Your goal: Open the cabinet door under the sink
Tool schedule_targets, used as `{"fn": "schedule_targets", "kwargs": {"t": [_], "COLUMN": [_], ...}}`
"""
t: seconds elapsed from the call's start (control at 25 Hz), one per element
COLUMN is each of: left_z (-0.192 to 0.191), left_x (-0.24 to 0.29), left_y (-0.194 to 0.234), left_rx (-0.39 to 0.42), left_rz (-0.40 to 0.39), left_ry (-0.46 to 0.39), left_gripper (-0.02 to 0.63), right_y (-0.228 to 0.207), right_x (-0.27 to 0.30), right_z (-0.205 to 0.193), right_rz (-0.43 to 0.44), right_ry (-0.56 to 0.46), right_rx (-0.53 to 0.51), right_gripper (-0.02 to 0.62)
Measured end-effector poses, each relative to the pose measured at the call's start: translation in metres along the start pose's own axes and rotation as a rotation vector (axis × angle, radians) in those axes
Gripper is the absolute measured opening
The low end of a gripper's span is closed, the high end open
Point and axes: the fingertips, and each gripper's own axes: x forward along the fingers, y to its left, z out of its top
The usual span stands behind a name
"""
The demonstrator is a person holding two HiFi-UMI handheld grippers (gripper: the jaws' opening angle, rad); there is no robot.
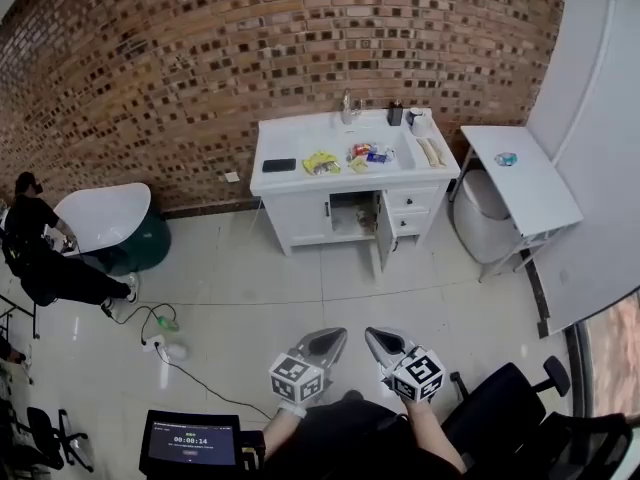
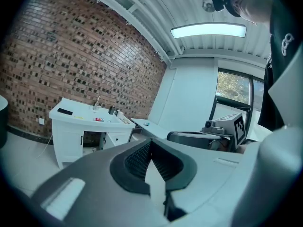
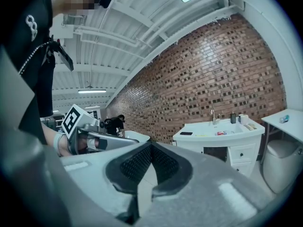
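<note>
far left, a seated person (image 1: 40,253) was beside a white tub (image 1: 100,213), and a cable (image 1: 165,343) lay looped across the pale floor (image 1: 300,298). low in the head view sat the left gripper (image 1: 328,338), jaws pressed together with nothing between them; its own view (image 2: 150,148) showed the pads meeting on empty air. up the middle, well apart from both tools, the white vanity (image 1: 300,183) stood against the brick wall (image 1: 250,38). under the basin one cabinet door (image 1: 385,233) already hung swung out, showing a dark opening, while the left door (image 1: 305,218) was shut. just right of its twin, the right gripper (image 1: 382,340) was closed the same way, holding nothing, as its own view (image 3: 150,148) confirmed. further right came a white side table (image 1: 530,183) and, near the wearer, a black chair (image 1: 500,408).

the risk, as i read it: jaws this tight could not take a handle, so they would need parting on the way in. the projecting door's edge stuck into the approach lane and could be knocked. the cable on the left was a trip hazard.

room to move looked generous: bare tiles ran straight ahead to the vanity, pinched only by the side table's legs on the right and the chair close behind.
</note>
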Motion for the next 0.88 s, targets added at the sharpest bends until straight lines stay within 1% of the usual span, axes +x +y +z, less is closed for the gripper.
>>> {"fn": "schedule_targets", "kwargs": {"t": [0.4,0.52,0.88], "left_z": [-0.011,-0.014,-0.023], "left_x": [0.017,0.016,0.013], "left_y": [-0.03,-0.03,-0.027], "left_rx": [0.017,0.01,0.002], "left_rz": [-0.073,-0.074,-0.06], "left_ry": [0.044,0.054,0.066], "left_gripper": [0.015,0.015,0.015], "right_y": [-0.014,-0.016,-0.017], "right_x": [-0.028,-0.03,-0.033], "right_z": [-0.018,-0.022,-0.033], "right_rz": [-0.051,-0.059,-0.049], "right_ry": [0.037,0.053,0.071], "right_rx": [0.014,0.016,0.013], "right_gripper": [-0.009,-0.009,-0.009]}}
